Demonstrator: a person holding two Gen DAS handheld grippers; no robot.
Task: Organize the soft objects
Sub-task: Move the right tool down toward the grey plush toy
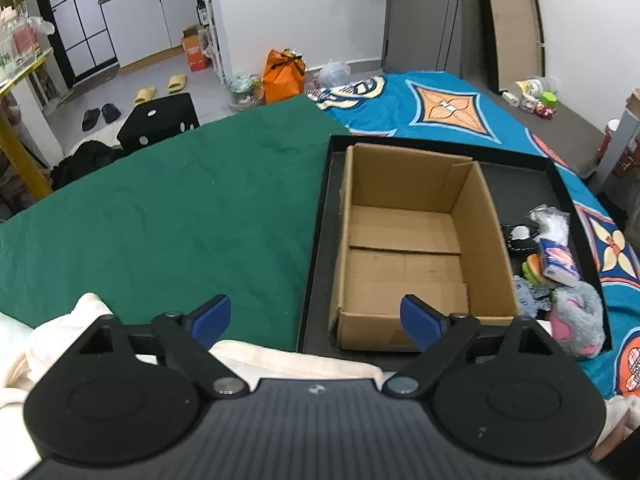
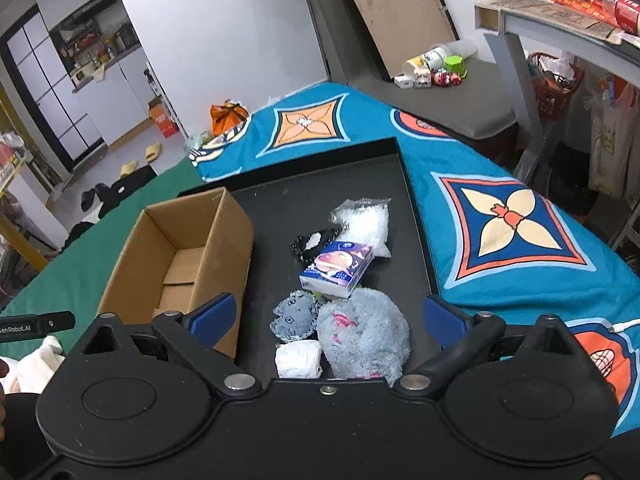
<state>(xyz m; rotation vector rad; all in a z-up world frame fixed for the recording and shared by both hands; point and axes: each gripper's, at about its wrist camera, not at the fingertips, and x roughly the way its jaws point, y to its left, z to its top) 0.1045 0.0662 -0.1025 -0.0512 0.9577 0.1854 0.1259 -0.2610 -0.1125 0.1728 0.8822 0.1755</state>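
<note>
Right now I see the bed, with a green cloth (image 1: 168,208) on one part and a blue patterned blanket (image 2: 500,184) on the other. On it lies a black tray (image 2: 320,176), and inside the tray's left part stands an open cardboard box (image 1: 404,240) with nothing in it. Beside the box, on the tray floor, the soft things sit in a loose cluster: a grey plush (image 2: 364,336) nearest me, touching a small grey-blue knit piece (image 2: 294,316) on its left and a white wad (image 2: 299,358) in front of that. A tissue pack (image 2: 338,268) rests just behind the plush, with a black-and-white item (image 2: 310,244) and a clear plastic bag (image 2: 366,220) farther back. My left gripper (image 1: 316,318) hangs over the near edge of the tray and box, its fingers (image 1: 212,316) spread wide and holding nothing. My right gripper (image 2: 330,316) hovers above the plush, fingers (image 2: 444,316) also spread wide and empty.
</note>
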